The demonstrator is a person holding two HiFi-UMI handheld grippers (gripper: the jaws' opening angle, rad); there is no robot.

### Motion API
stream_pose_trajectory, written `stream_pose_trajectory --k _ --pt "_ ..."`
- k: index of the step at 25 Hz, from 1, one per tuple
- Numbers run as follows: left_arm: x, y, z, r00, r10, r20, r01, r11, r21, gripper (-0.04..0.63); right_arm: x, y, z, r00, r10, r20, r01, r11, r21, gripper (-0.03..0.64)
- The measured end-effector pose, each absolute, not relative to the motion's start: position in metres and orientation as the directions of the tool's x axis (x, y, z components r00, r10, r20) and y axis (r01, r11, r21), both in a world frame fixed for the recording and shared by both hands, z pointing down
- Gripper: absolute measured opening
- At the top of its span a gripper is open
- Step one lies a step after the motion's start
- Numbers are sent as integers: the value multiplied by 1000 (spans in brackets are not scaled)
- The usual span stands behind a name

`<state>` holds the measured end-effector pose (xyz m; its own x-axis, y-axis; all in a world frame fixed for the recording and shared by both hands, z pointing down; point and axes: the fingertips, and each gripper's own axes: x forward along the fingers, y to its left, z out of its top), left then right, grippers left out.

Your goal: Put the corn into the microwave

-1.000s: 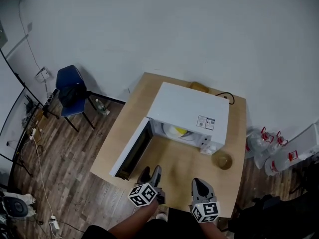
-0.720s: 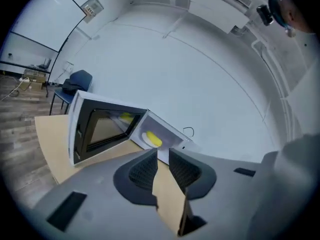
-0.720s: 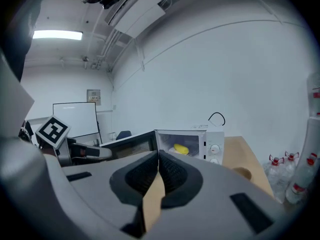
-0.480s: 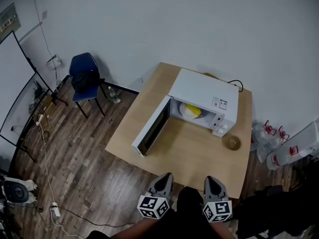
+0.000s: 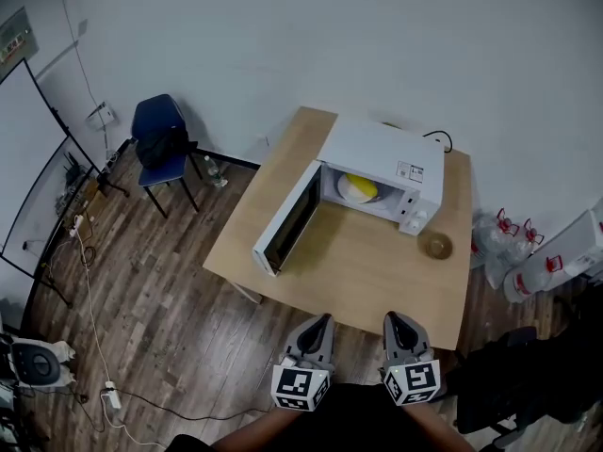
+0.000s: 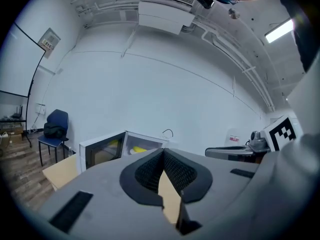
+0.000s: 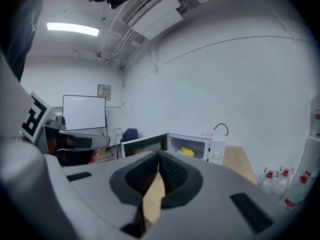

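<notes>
- Resting already inside the microwave, the corn lies in the open cavity on what looks like a white plate, so the placing looks done
- From both tools the corn lies straight ahead and well apart, across the whole table; both are held off the table's near edge
- Its long axis seems to run across the cavity mouth, side to side in the right gripper view, though it is small and I cannot be sure
- Left gripper has its jaws together with nothing between them; the ribbed black pads meet at the tip
- Right gripper likewise has its jaws closed on nothing, pads meeting
- Microwave door stands swung wide on the left side of the cavity, its free edge pointing toward the person; the left gripper is the nearer one to it, so shutting it, if that is wanted, would likely fall to that hand
- Microwave is a white, smooth, boxy shell with a dark glass door panel; the table is pale matte wood
- Corn is a yellow, rounded, stubby cylinder
- Beside the microwave's right front corner sits a small round bowl, apart from the door's path
</notes>
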<state>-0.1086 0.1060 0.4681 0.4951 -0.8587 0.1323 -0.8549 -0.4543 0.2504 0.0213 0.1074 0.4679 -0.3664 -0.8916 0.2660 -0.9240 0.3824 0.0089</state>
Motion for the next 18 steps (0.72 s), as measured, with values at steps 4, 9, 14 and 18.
stream_pose_trajectory --k 4,9,14,18 --pt "-92 110 454 506 -852 134 -858 -481 181 14 38 119 461 -331 -906 265 -934 355 47 61" --pt "-63 123 450 551 -824 131 -833 -532 153 14 65 140 457 -268 -932 243 -959 283 28 61" --pt "-50 139 449 558 -818 137 -828 -539 151 14 82 157 457 -254 -941 225 -965 262 4 60" --pt "-47 154 445 553 -822 136 -831 -529 173 14 86 173 458 -270 -937 220 -962 274 -9 61"
